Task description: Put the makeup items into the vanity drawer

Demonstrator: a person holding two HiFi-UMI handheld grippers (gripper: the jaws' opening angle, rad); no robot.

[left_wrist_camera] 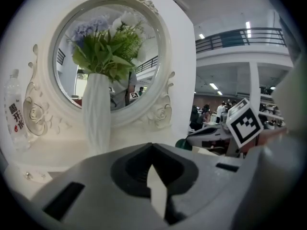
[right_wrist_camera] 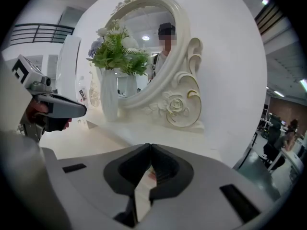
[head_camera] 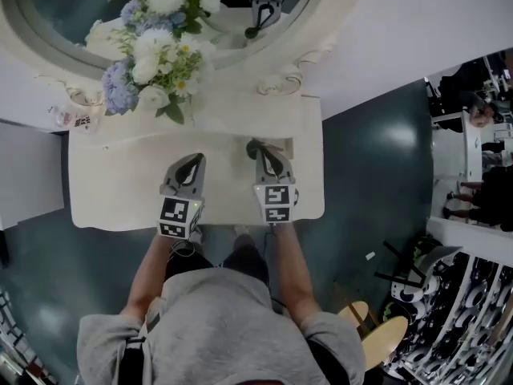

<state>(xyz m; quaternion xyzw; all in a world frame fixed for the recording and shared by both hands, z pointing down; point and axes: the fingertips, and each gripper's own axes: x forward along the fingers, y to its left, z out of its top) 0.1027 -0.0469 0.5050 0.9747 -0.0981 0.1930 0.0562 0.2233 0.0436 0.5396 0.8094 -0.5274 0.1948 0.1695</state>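
Both grippers rest over the white vanity top (head_camera: 120, 187), pointing at the mirror. My left gripper (head_camera: 192, 161) has its jaws shut with nothing between them (left_wrist_camera: 152, 147). Beside it, my right gripper (head_camera: 264, 152) is also shut, tips meeting (right_wrist_camera: 150, 147). A small dark green round item (head_camera: 254, 146) lies right at the right gripper's tips. It shows as a green dome (left_wrist_camera: 184, 144) under that gripper (left_wrist_camera: 191, 138) in the left gripper view. Whether the tips touch it I cannot tell. A bit of pink shows through the gap below the right jaws. The drawer front is hidden.
A white vase of blue and white flowers (head_camera: 156, 46) stands at the back left before the oval mirror (head_camera: 64, 2). A clear bottle (head_camera: 68, 119) stands at the far left. The vanity's right edge (head_camera: 322, 175) drops to dark floor.
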